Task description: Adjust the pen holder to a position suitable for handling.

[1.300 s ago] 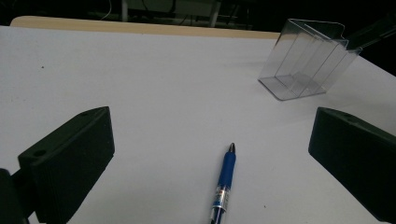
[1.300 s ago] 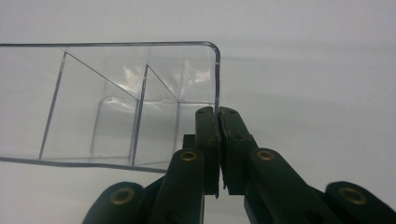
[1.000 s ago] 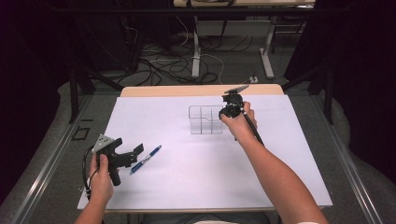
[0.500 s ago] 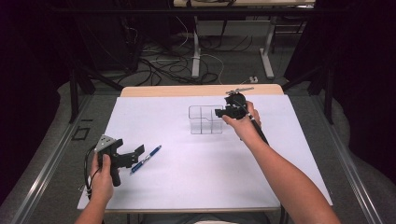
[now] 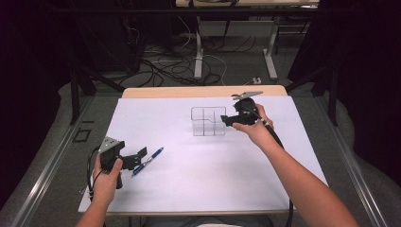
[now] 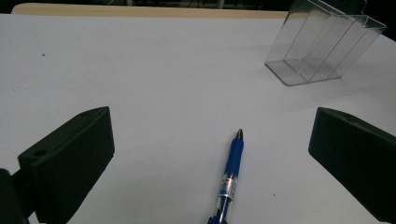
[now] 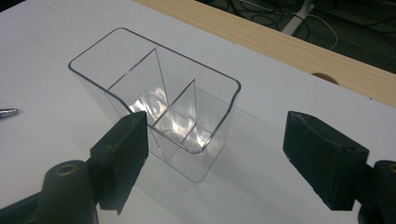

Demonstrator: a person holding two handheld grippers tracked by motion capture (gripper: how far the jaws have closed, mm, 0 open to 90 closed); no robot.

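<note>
The clear, rectangular plastic organiser (image 7: pixel 159 105) with thin inner dividers stands upright just ahead of the right tongs (image 7: pixel 224 149), set toward their left pad. That pad (image 7: pixel 122 144) sits just beside, perhaps against, the near corner of the organiser's front wall; whether they actually touch cannot be told. The other pad is well clear of it on the far side. The right tongs have just been opening and stand released, wide apart, with only that near corner of the organiser reaching in between the pads and nothing pressed. In the high view the right tongs (image 5: pixel 226 120) lie just beside the organiser's right end (image 5: pixel 208 120).

The slim blue retractable pen (image 6: pixel 231 172), with a transparent barrel section and a dark tip, lies flat on the table between the pads of the left tongs (image 6: pixel 210 158), a little toward the right-hand one and apart from both, its tip pointing away from them. The left tongs are released too, their pads spread wide and holding nothing.

The pads are matt black blocks with finely ribbed faces. The organiser's walls are glossy and catch bright reflections. The table's white, smooth, matt cover (image 5: pixel 189 179) runs under everything, with a pale wooden edge (image 7: pixel 289 46) beyond the organiser.
</note>
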